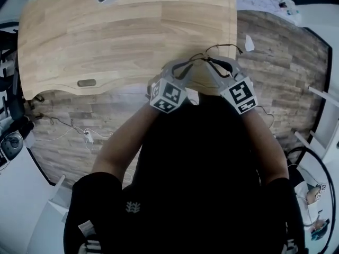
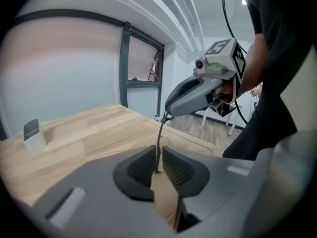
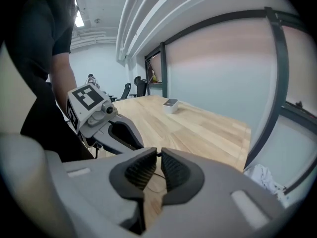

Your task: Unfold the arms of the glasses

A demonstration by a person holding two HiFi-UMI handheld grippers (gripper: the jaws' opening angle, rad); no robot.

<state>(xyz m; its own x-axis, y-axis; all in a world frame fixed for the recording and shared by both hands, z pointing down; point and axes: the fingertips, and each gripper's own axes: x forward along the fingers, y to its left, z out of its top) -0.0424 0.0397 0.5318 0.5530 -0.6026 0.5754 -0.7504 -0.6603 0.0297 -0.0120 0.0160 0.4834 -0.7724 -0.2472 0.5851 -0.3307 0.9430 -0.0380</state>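
Left claw (image 2: 157, 168): pads squeezed tight on a thin dark rod of the glasses (image 2: 159, 138), which runs straight up out of the grip, and there's barely any gap.
Right claw (image 3: 159, 157): nearly closed too, nipping a small dark bit of the frame right at the pad tips; a fine wire loops just below.
Glasses position: off the worktop (image 1: 132, 30), strung between the two claws at top centre of the head view, right over its near edge.
Stage: judging by this, both grips are set and the swing-out of an arm is what comes next.
Risk one: that tip-only hold on the right looks slim, so any roll of the wrist could let the frame pop free.
Risk two: the claws sit very close together, so pulling them apart off the hinge line would bend the arm rather than open it.
Risk three: a slip here likely drops the glasses past the edge to the floor.
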